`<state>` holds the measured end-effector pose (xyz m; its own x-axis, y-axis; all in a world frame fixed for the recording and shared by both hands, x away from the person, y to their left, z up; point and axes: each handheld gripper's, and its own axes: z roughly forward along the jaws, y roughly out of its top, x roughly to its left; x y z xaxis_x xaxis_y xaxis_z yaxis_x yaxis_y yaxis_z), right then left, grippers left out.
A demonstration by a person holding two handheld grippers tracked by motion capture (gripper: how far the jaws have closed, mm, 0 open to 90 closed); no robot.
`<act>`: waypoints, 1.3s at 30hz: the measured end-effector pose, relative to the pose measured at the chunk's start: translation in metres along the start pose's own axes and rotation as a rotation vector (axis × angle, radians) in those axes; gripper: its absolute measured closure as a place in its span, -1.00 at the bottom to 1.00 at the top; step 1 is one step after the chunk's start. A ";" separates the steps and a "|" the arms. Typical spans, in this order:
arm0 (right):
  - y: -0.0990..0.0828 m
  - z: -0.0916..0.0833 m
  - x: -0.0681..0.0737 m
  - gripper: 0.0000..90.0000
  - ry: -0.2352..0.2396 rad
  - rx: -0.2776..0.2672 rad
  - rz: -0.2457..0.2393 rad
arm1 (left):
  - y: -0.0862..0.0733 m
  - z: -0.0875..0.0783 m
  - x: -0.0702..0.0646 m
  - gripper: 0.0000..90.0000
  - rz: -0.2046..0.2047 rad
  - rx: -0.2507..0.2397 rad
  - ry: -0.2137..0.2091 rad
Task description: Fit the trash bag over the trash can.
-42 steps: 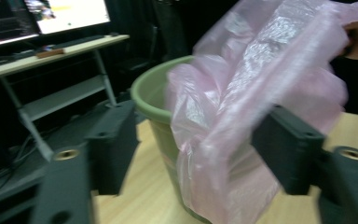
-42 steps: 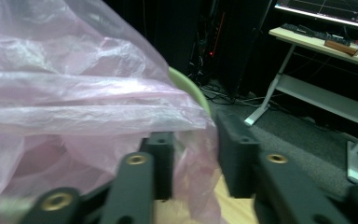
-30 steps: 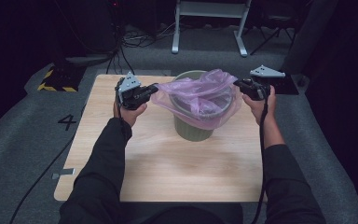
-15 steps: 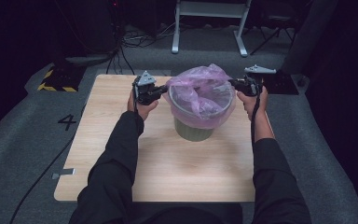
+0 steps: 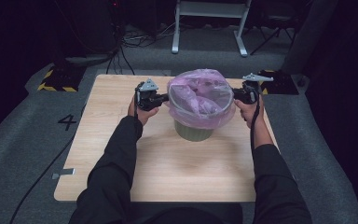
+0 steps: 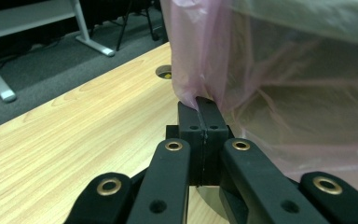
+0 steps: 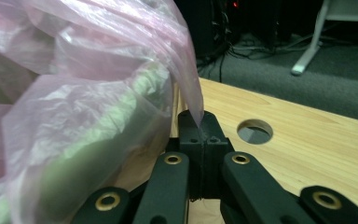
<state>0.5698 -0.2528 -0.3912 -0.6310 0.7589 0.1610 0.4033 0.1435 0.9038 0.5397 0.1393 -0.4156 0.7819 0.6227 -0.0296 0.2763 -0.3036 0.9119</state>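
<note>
A grey-green bin (image 5: 193, 131) stands in the middle of the wooden table (image 5: 121, 154). A thin pink plastic bag (image 5: 200, 98) is draped over its rim and hangs down its sides. My left gripper (image 5: 167, 98) is at the bin's left side, shut on the bag's edge. In the left gripper view the pink film (image 6: 200, 88) is pinched between the closed jaws of that gripper (image 6: 204, 105). At the bin's right side my right gripper (image 5: 234, 94) is shut on the opposite edge. In the right gripper view a pointed fold of the bag (image 7: 193, 100) runs into the closed jaws of the gripper (image 7: 203, 128).
The table has a round cable hole (image 7: 254, 131) near its far right edge. Grey carpet surrounds the table, with a white desk frame (image 5: 209, 23), cables (image 5: 135, 39) and a yellow-black striped block (image 5: 56, 77) behind it. A cable (image 5: 42, 172) runs along the floor at the left.
Both grippers have come down and drawn in beside the bin, pulling the pink bag's edge down over the rim. The bag now covers the bin's mouth instead of hanging stretched above it.
</note>
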 end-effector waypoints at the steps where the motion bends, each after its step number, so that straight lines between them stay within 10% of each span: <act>1: -0.002 -0.001 0.001 1.00 0.013 -0.006 0.003 | -0.002 -0.002 0.000 1.00 0.008 -0.001 -0.004; 15: -0.018 -0.005 0.012 1.00 0.144 -0.002 -0.017 | -0.014 -0.020 -0.001 1.00 0.025 -0.015 -0.016; 30: -0.016 0.001 0.001 1.00 -0.090 -0.085 0.104 | -0.006 0.000 0.009 1.00 -0.045 0.064 0.111; 39: -0.021 0.017 -0.003 1.00 -0.081 0.074 0.133 | 0.000 0.013 0.012 1.00 -0.099 0.126 0.126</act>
<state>0.5745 -0.2474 -0.4169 -0.5144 0.8227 0.2418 0.5291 0.0827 0.8445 0.5565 0.1373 -0.4217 0.6735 0.7369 -0.0578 0.4222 -0.3192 0.8485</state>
